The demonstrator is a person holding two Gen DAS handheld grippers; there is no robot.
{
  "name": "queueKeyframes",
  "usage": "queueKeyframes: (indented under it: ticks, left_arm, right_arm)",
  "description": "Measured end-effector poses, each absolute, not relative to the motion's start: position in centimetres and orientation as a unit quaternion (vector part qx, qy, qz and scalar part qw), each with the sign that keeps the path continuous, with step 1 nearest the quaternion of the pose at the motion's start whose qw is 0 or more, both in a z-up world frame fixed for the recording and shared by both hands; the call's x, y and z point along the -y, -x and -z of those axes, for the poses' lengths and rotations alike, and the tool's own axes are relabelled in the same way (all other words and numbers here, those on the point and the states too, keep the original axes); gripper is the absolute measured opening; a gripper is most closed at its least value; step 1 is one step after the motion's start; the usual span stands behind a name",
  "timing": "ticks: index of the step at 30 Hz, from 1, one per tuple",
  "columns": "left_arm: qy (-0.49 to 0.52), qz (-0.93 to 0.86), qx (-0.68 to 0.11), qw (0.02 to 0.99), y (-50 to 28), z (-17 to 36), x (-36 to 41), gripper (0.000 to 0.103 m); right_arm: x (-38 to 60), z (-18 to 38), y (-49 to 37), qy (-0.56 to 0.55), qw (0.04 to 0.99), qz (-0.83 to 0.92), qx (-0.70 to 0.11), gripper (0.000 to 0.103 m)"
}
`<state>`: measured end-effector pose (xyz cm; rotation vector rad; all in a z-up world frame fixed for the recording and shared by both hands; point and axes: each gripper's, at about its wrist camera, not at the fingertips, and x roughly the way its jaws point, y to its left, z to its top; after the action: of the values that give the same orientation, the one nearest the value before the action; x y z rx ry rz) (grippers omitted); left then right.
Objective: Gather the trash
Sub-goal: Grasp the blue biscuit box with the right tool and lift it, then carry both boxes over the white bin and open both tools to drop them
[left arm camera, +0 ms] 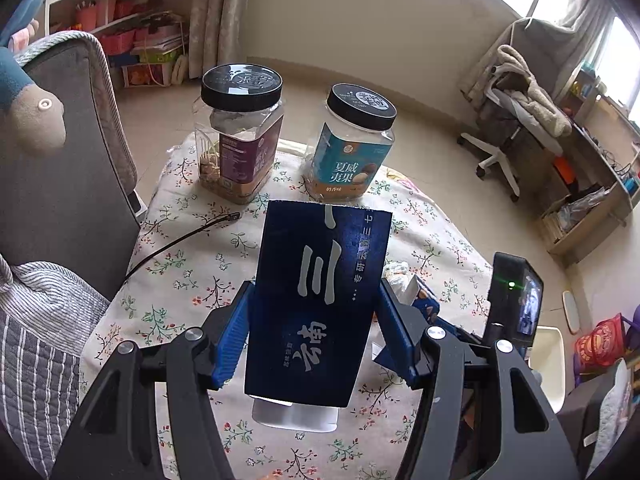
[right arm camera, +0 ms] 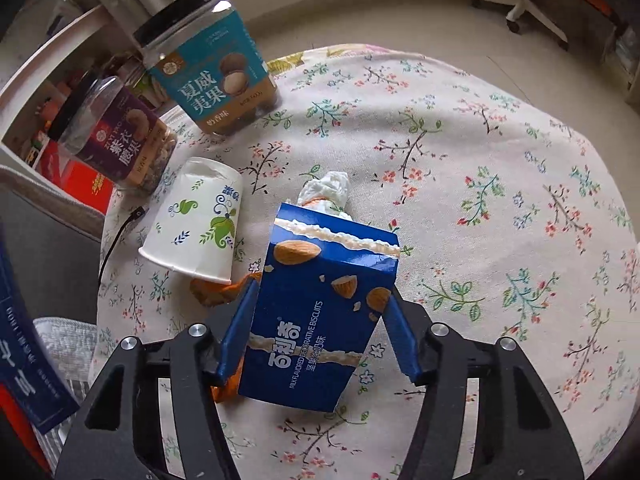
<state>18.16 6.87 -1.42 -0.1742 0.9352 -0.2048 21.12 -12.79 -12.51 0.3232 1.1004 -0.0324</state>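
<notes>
Two grippers hold things over the table: our left gripper hugs the dark blue bag, our right gripper squeezes the biscuit box, so we lift it gently.

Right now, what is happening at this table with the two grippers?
A person is clearing trash from a table with a flowered cloth. The left gripper holds a dark blue bag above the table. The right gripper has its fingers around a blue biscuit box stuffed with crumpled tissue. A paper cup lies on its side beside the box, with orange peel next to it. Two jars stand at the back.
</notes>
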Motion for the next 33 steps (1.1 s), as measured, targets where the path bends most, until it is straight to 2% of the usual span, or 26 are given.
queueKeyframes:
  ticks: [7, 15, 33]
  left_arm:
    - [0.064, 0.095, -0.452, 0.885, -17.0, 1.9, -5.8, 0.059]
    - [0.039, 0.107, -0.466, 0.877, -15.5, 3.5, -2.9, 0.06]
    - [0.013, 0.156, -0.447, 0.881, -13.2, 3.9, 5.2, 0.06]
  right_arm:
    - [14.4, 9.5, -17.5, -0.088, 0.859, 0.015, -0.505, 0.057]
    - [18.5, 7.5, -13.7, -0.072, 0.865, 0.031, -0.496, 0.057]
    - [28.3, 6.2, -8.9, -0.126, 0.874, 0.101, -0.459, 0.057]
